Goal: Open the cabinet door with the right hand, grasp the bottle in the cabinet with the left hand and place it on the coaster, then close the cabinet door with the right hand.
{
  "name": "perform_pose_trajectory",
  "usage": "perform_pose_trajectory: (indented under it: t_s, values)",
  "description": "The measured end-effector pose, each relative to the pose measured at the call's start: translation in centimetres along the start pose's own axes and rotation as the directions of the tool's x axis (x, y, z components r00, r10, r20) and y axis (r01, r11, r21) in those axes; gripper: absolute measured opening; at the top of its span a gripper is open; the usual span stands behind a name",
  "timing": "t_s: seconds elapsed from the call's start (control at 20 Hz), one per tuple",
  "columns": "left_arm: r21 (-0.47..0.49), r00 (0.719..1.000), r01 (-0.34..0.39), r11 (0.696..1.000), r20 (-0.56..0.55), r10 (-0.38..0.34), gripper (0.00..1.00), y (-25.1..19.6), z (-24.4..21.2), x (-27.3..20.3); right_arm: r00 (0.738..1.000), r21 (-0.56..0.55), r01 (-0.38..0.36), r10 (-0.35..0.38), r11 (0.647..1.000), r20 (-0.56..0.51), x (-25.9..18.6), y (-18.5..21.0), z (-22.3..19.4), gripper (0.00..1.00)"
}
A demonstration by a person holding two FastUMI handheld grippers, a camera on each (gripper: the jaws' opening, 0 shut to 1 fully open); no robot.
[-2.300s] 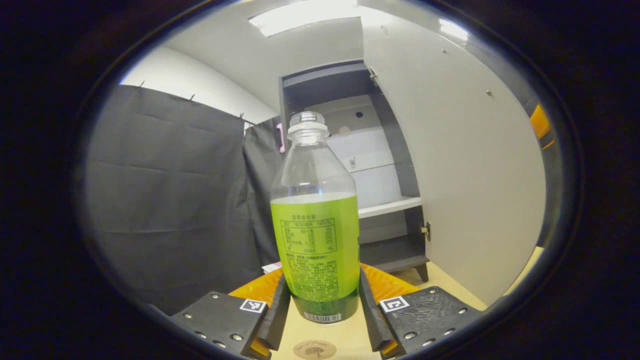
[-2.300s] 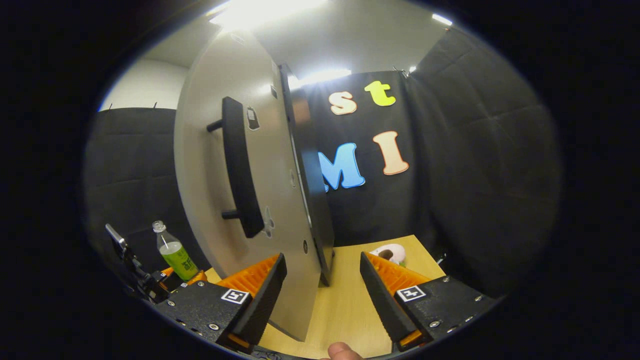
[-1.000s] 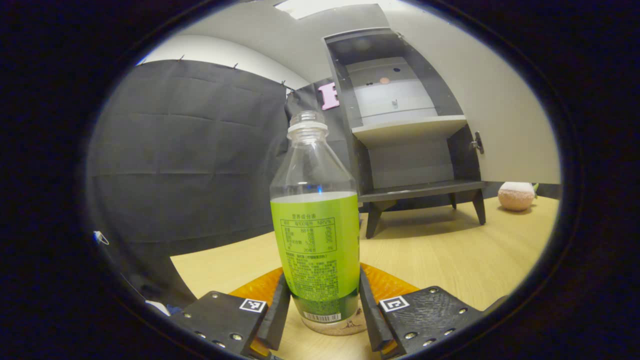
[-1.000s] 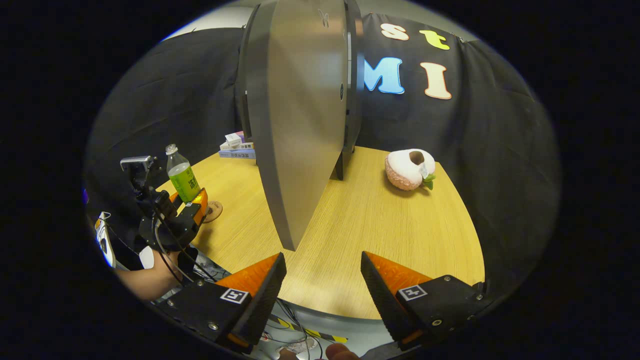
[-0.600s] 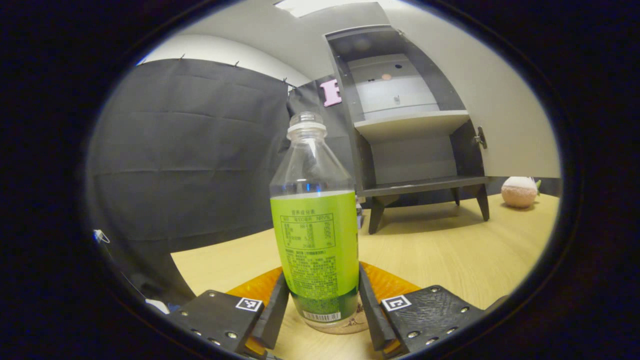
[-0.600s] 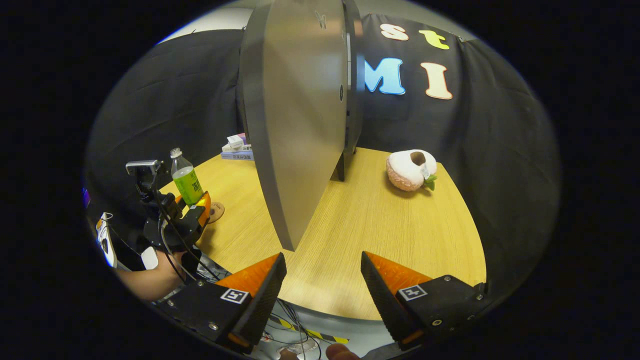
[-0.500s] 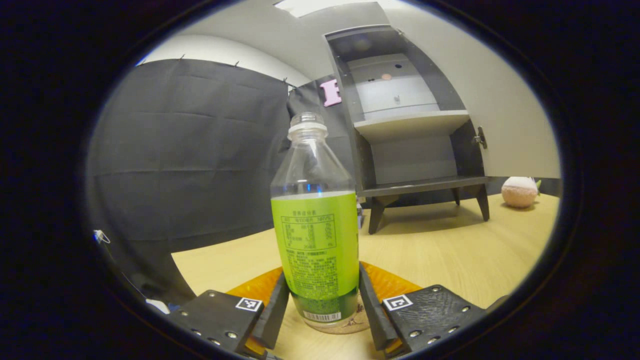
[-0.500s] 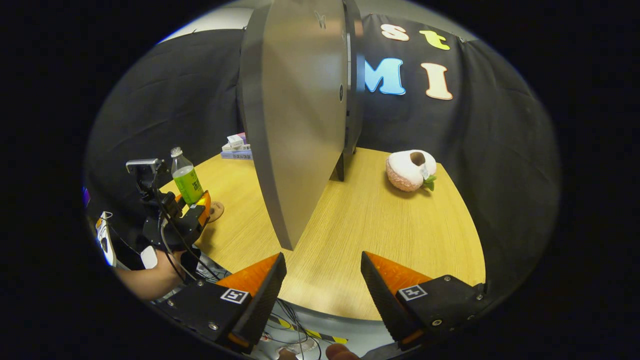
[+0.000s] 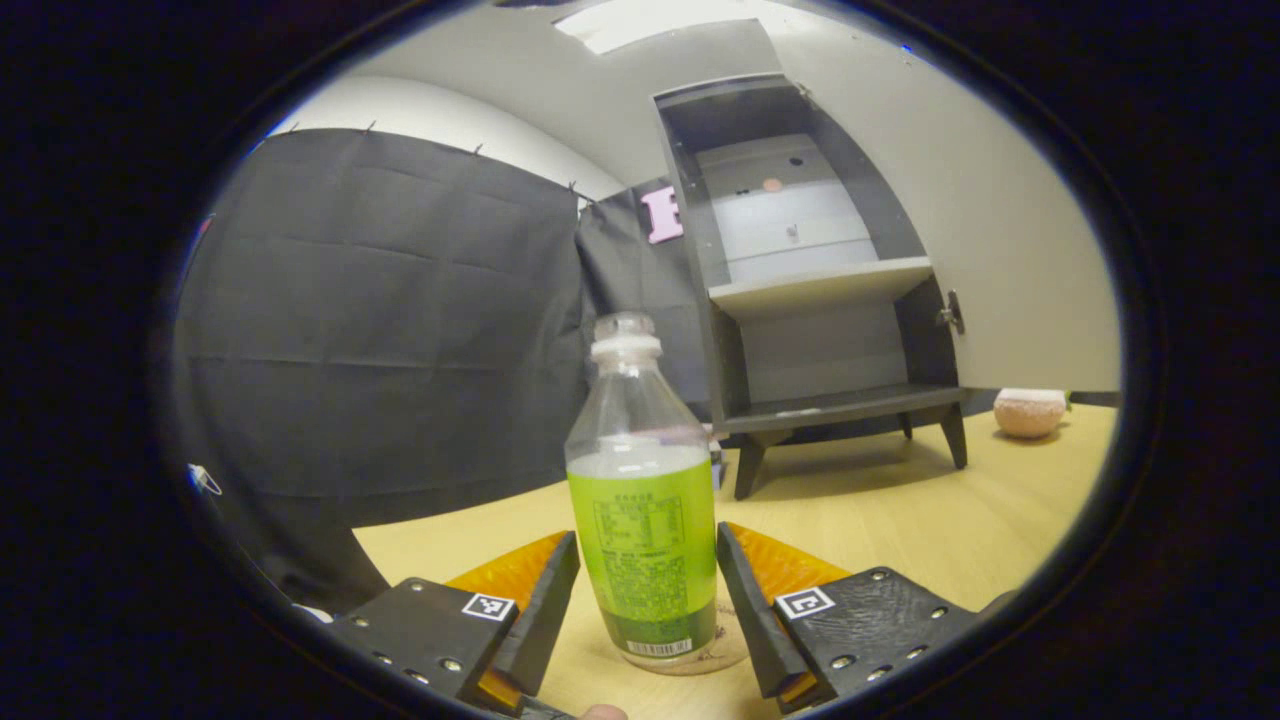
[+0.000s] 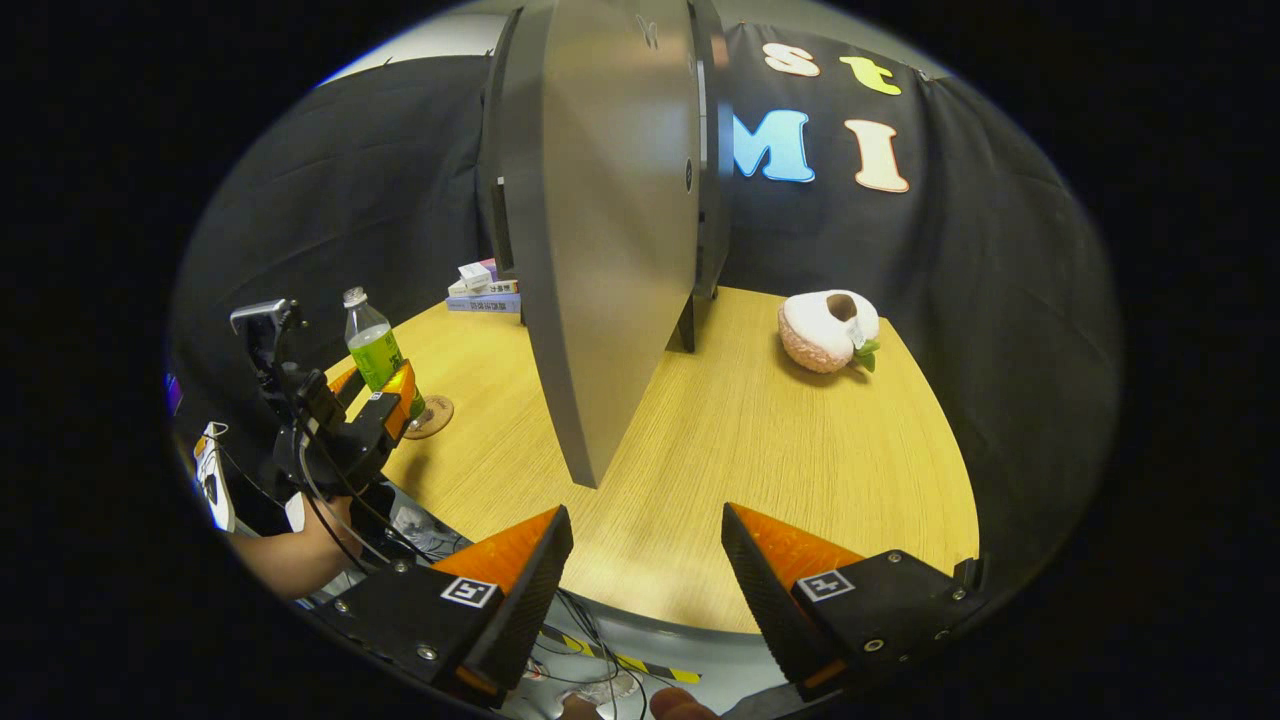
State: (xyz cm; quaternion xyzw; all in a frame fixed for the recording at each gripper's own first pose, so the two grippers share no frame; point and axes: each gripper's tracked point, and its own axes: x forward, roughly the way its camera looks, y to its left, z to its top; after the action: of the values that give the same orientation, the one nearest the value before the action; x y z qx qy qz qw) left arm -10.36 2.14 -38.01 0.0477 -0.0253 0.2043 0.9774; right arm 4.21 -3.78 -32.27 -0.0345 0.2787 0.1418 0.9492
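Half a second ago the left gripper (image 9: 648, 590) pressed both fingers against the bottle (image 9: 645, 500); now its fingers stand spread, with a gap on each side of the bottle, and the gripper has drawn back so that the bottle looks smaller and farther off. The bottle stands upright on the coaster (image 9: 722, 650), a small round brown disc on the wooden table (image 9: 900, 520), in front of the cabinet (image 9: 800, 290) and to the left of it. In the right gripper view the same bottle (image 10: 372, 345) rests on the coaster (image 10: 432, 415) just ahead of the left gripper (image 10: 385, 395), with a forearm (image 10: 285, 560) below it. The cabinet door (image 10: 610, 230) stands swung wide open, much as it did before, and the shelves inside the cabinet are bare. The right gripper (image 10: 645, 570) hangs released, holding nothing, near the table's front edge, well apart from the door. The bottle's green label carries a table of small print and a barcode at its base, too fine to make out. A pink and white plush toy (image 10: 825, 330) lies to the right of the cabinet, and a few stacked books (image 10: 482, 290) lie to its left.
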Motion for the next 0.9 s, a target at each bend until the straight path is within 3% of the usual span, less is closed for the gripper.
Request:
perform_pose_trajectory:
  t_s: [0.05, 0.15, 0.25, 0.5, 0.7, 0.9]
  values:
    - [0.001, 1.0, 0.001, 1.0, 0.007, -0.001, 0.75, 0.2, 0.5, 0.0, 1.0, -0.003, 0.001, -0.001, 1.0, 0.001, -0.1, 0.0, 0.0, 0.93]
    - [0.015, 1.0, -0.011, 1.0, 0.008, 0.011, 0.83, 0.5, 1.6, -0.2, 1.0, -0.001, 0.008, -0.008, 1.0, -0.005, 0.0, -0.1, -0.3, 0.93]
    - [0.007, 1.0, -0.004, 1.0, 0.026, 0.004, 0.78, 0.4, 3.5, -0.6, 1.0, 0.018, 0.011, -0.011, 1.0, 0.008, -0.2, -0.2, 0.1, 0.93]
    - [-0.003, 0.996, 0.032, 0.999, 0.082, -0.032, 0.83, 0.8, 9.4, -1.3, 0.999, 0.04, 0.005, -0.007, 0.999, 0.05, -0.8, -0.4, 1.4, 0.93]
    - [0.023, 0.994, 0.039, 0.999, 0.098, -0.041, 0.78, 1.5, 13.7, -1.7, 0.997, 0.088, 0.002, -0.009, 0.996, 0.078, -1.3, -0.7, 2.2, 0.93]
    - [-0.006, 0.992, 0.101, 0.995, 0.075, -0.1, 0.82, 0.6, 17.1, -2.6, 0.994, 0.089, 0.036, -0.045, 0.995, 0.101, -2.5, -1.4, 3.3, 0.93]
